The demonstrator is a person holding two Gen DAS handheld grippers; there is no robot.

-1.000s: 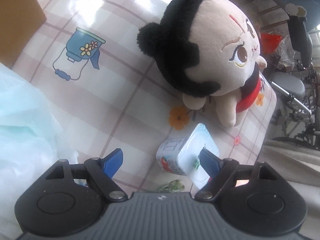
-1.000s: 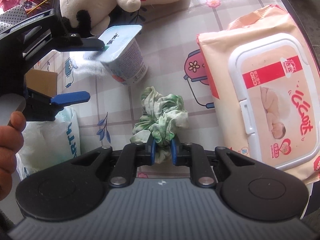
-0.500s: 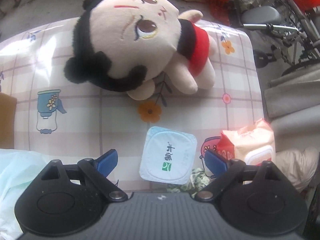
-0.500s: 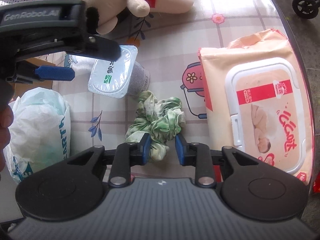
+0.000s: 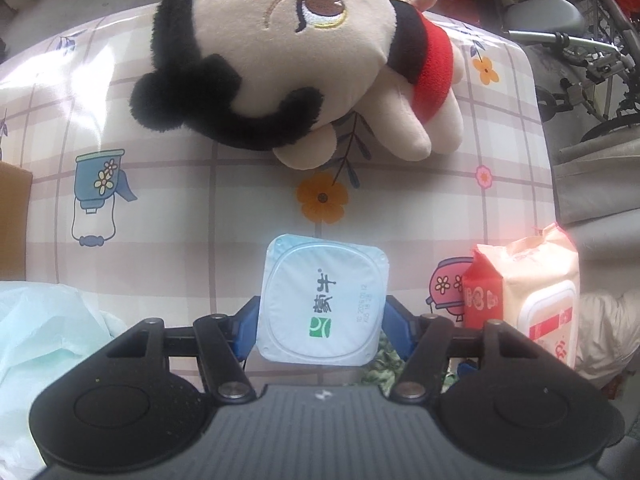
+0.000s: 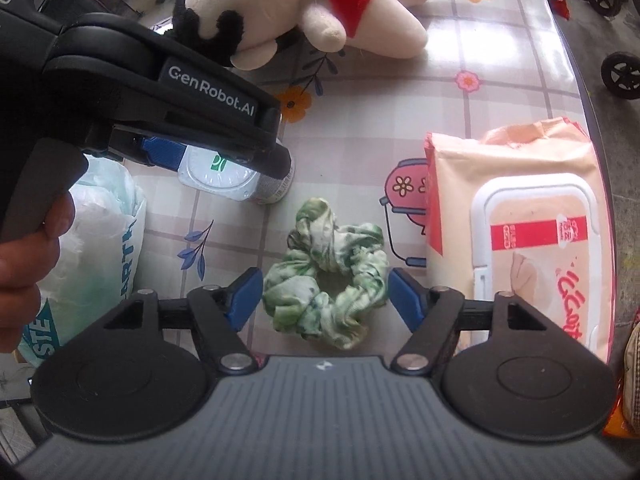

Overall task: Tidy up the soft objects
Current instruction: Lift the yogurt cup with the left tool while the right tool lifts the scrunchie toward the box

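Blue-padded left claw (image 5: 322,326) closing on yogurt cup (image 5: 322,300); right claw (image 6: 325,294) opening, green scrunchie (image 6: 326,272) released between pads.

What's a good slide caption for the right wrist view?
Right tongs opening around a green scrunchie, beside a wipes pack on the table.

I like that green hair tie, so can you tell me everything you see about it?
The scrunchie is soft, crinkled cloth, mottled green and white, gathered into a lumpy ring. It lies flat on the tablecloth, between the wipes pack and the plastic bag. The right gripper is opening around it, fingers at its sides, not squeezing.
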